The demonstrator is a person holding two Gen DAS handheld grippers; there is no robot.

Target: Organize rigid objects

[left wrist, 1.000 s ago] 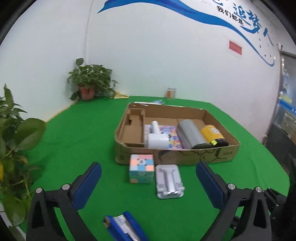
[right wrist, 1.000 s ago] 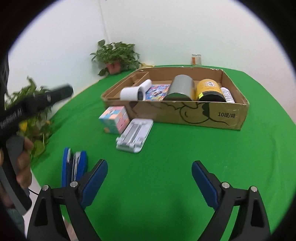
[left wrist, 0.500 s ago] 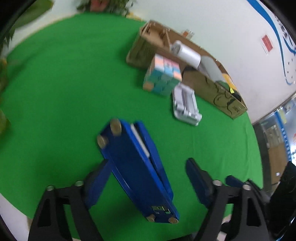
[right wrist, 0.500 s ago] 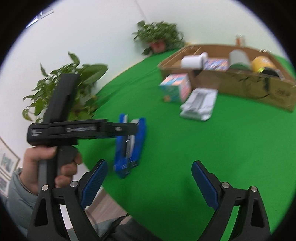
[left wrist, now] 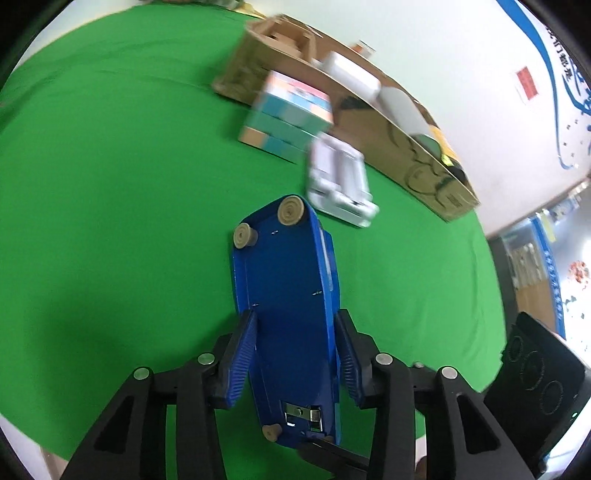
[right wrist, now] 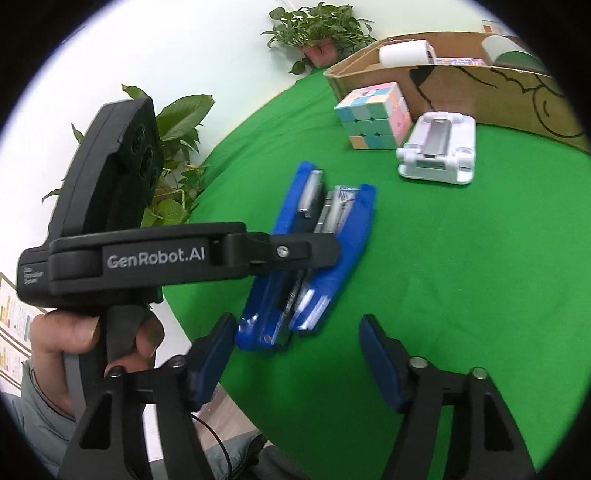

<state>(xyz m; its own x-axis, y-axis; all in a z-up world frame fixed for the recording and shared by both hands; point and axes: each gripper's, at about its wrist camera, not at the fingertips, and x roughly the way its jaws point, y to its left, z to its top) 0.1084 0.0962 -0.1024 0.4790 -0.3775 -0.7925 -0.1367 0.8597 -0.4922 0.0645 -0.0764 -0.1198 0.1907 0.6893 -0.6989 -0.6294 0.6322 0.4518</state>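
A blue stapler (left wrist: 286, 295) lies on its side on the green table; it also shows in the right wrist view (right wrist: 317, 258). My left gripper (left wrist: 293, 362) has closed its blue pads on the stapler's rear half. My right gripper (right wrist: 299, 365) is open and empty, just in front of the stapler's near end. A pastel puzzle cube (left wrist: 288, 114) and a white phone stand (left wrist: 340, 184) sit beyond the stapler, in front of the cardboard box (left wrist: 406, 147). The box holds a white roll, a grey cylinder and a yellow can.
Potted plants (right wrist: 317, 33) stand at the table's far corner and beside its left edge (right wrist: 177, 147). The table's near edge (right wrist: 207, 369) runs just under my right gripper. The left handheld unit (right wrist: 129, 251) crosses the right wrist view.
My left gripper dropped down over the stapler and closed its fingers on it. My right gripper swung left and moved nearer the stapler, staying open.
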